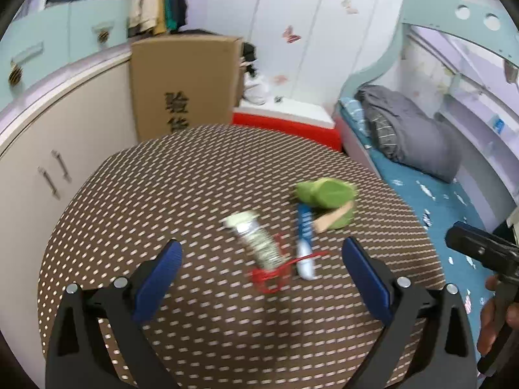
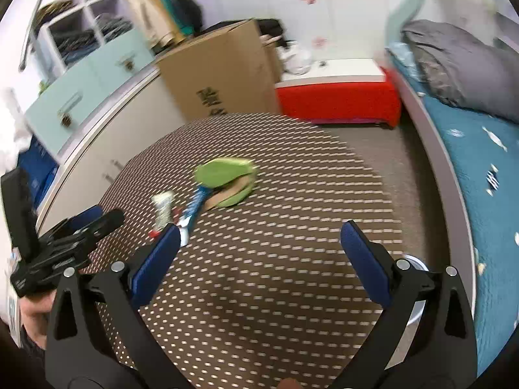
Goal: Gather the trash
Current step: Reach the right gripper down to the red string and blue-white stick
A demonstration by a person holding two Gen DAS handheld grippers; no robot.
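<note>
On the round brown patterned table (image 1: 181,178) lie a crumpled green wrapper with a tan strip (image 1: 326,196), a blue-and-white tube (image 1: 305,241), a pale squeezed tube (image 1: 256,238) and a red plastic piece (image 1: 275,272). My left gripper (image 1: 262,269) is open above the table, with the red piece and the tubes between and just beyond its fingertips. My right gripper (image 2: 259,243) is open and empty over the table's near right part; the green wrapper (image 2: 227,176), blue tube (image 2: 194,206) and pale tube (image 2: 162,209) lie ahead to its left. All frames are motion-blurred.
A cardboard box (image 1: 185,84) and a red-and-white chest (image 1: 285,123) stand behind the table. A cabinet (image 1: 48,168) runs along the left. A bed with blue sheet (image 1: 421,188) and grey blanket (image 1: 405,129) is on the right. The other gripper shows at the right edge (image 1: 480,249).
</note>
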